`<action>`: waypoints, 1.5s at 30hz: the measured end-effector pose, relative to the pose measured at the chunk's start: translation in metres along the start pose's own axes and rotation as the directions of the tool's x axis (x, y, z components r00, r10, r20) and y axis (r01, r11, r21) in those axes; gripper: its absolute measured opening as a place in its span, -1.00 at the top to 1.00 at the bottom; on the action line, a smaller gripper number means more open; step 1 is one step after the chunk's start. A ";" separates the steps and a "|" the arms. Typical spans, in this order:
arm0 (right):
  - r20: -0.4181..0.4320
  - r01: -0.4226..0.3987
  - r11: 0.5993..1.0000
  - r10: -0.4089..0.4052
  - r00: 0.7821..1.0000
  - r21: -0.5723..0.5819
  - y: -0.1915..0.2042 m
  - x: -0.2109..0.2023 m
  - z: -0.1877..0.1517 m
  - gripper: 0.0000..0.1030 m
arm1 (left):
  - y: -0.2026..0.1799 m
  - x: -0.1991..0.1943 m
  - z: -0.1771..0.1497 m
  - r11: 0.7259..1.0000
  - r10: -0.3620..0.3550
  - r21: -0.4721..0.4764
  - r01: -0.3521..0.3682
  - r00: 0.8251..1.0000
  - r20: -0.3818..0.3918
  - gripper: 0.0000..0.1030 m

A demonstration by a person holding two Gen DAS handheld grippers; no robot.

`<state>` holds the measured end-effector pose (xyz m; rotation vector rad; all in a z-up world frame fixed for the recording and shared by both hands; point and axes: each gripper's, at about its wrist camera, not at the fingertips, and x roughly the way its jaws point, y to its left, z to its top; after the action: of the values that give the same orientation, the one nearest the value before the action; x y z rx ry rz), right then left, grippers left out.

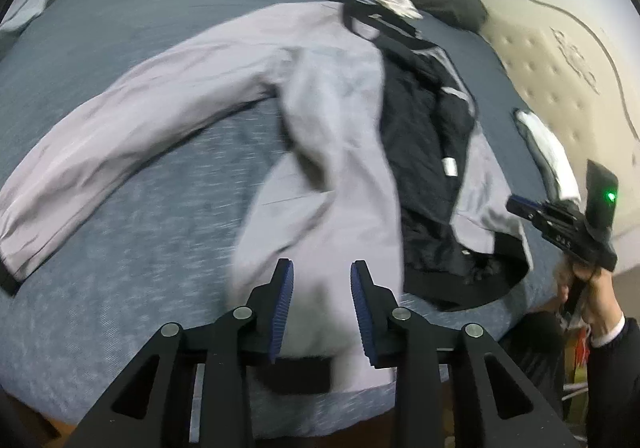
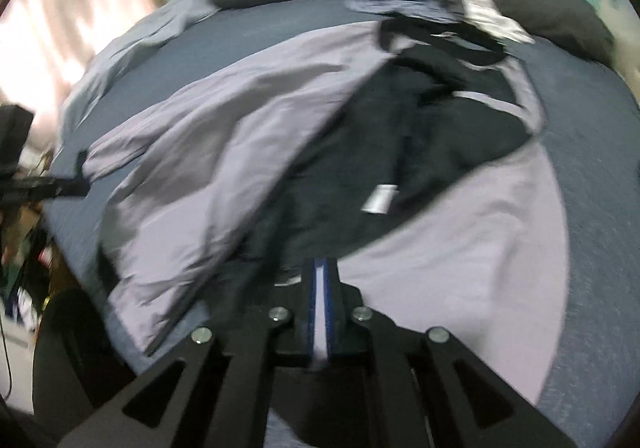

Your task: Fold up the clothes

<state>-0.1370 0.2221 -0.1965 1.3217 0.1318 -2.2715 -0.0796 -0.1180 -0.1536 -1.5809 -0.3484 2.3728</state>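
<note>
Lilac jacket (image 1: 328,120) spread on the bed (image 1: 120,216), collar far, hem near, long axis running straight away from both tongs. Left tongs (image 1: 322,272) released, poised above the hem's left part; right tongs (image 2: 322,268) clenched on the open right front edge, nearer that flap.

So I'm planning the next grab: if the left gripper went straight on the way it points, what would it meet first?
Most likely the jacket: its pale front panel lies right ahead of the open left gripper. How far off is unclear in this blurred fisheye view.
</note>
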 end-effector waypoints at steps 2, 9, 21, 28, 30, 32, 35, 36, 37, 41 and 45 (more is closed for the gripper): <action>0.012 0.017 0.999 -0.017 1.000 0.041 -0.019 -0.003 -0.002 0.50 | -0.017 0.013 0.006 0.999 -0.028 0.028 0.029 0.999 -0.015 0.35; 0.070 0.006 0.982 -0.020 0.997 0.186 -0.067 -0.006 -0.015 0.00 | -0.080 0.082 0.026 0.990 -0.089 0.102 0.100 0.990 -0.107 0.35; 0.194 -0.007 0.923 -0.074 0.978 0.386 -0.142 -0.020 -0.056 -0.09 | -0.148 0.172 0.047 0.975 -0.123 0.157 0.156 0.972 -0.199 0.35; 0.248 -0.021 0.907 -0.093 0.964 0.421 -0.164 -0.021 -0.070 -0.09 | -0.154 0.187 0.053 0.974 -0.132 0.151 0.166 0.968 -0.211 0.35; 0.255 -0.028 0.898 -0.094 0.962 0.439 -0.172 -0.020 -0.073 -0.09 | -0.155 0.190 0.052 0.975 -0.123 0.156 0.159 0.968 -0.221 0.35; 0.255 -0.029 0.891 -0.098 0.962 0.452 -0.178 -0.018 -0.075 -0.09 | -0.157 0.192 0.051 0.974 -0.122 0.159 0.161 0.966 -0.230 0.38; 0.252 -0.020 0.882 -0.113 0.961 0.471 -0.187 -0.016 -0.078 -0.09 | -0.161 0.195 0.048 0.973 -0.121 0.163 0.162 0.964 -0.236 0.38; 0.253 -0.020 0.879 -0.116 0.960 0.476 -0.188 -0.016 -0.079 -0.09 | -0.162 0.194 0.047 0.973 -0.120 0.166 0.162 0.964 -0.237 0.39; 0.255 -0.019 0.877 -0.119 0.960 0.481 -0.189 -0.016 -0.080 -0.09 | -0.163 0.194 0.047 0.972 -0.120 0.170 0.163 0.964 -0.239 0.51; 0.252 -0.027 0.863 -0.118 0.961 0.505 -0.195 -0.015 -0.083 -0.09 | -0.167 0.189 0.046 0.969 -0.113 0.189 0.159 0.965 -0.237 0.82; 0.254 -0.026 0.857 -0.123 0.959 0.514 -0.195 -0.016 -0.084 -0.09 | -0.171 0.184 0.045 0.966 -0.105 0.209 0.155 0.967 -0.234 0.89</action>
<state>-0.1557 0.4249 -0.2594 1.2198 -0.5896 -2.6179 -0.1737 0.1043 -0.2362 -1.6381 -0.1258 2.0315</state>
